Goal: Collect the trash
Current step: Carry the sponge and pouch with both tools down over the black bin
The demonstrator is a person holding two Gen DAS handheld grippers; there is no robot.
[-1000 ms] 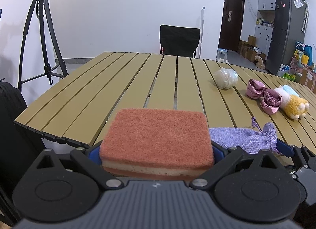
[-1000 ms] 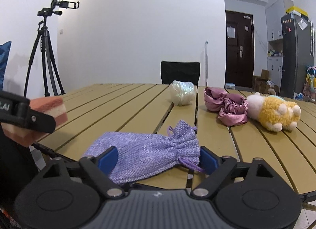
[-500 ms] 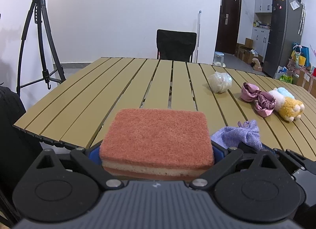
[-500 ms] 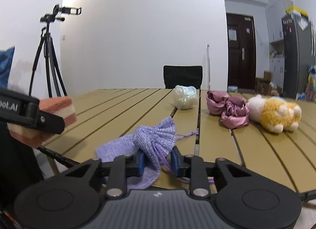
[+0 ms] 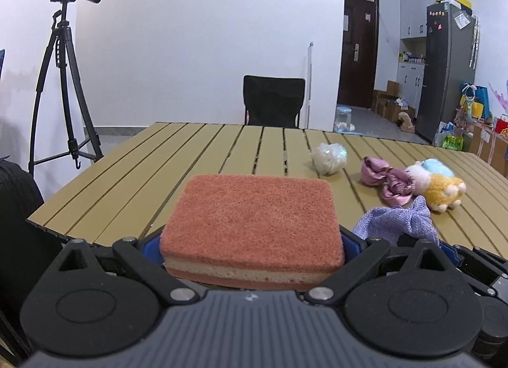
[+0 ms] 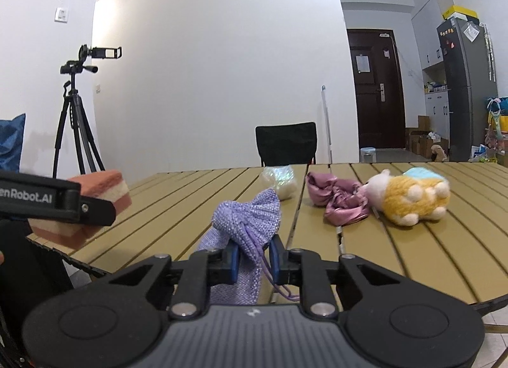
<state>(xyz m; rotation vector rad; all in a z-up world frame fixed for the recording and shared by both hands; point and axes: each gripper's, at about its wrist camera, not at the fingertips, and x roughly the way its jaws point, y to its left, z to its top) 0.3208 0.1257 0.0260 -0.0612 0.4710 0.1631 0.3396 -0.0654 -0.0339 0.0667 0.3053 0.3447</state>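
Note:
My left gripper [image 5: 250,247] is shut on an orange scouring sponge [image 5: 250,218] and holds it above the near left edge of the slatted table [image 5: 197,152]. The sponge also shows at the left in the right wrist view [image 6: 101,190]. My right gripper [image 6: 254,256] is shut on a lilac drawstring pouch [image 6: 244,221], lifted off the table with its bottom hanging down. The pouch also shows in the left wrist view [image 5: 397,221]. A crumpled clear wrapper [image 5: 328,161] lies further back on the table, partly hidden behind the pouch in the right wrist view [image 6: 282,180].
A pink satin scrunchie [image 6: 339,199] and a yellow plush toy [image 6: 412,196] lie on the table at the right. A black chair [image 5: 273,101] stands at the far side. A camera tripod [image 5: 63,82] stands at the left. A fridge [image 5: 451,69] stands far right.
My right gripper has closed on the lilac pouch and lifted it off the table. The left gripper, with the sponge, has risen a little.

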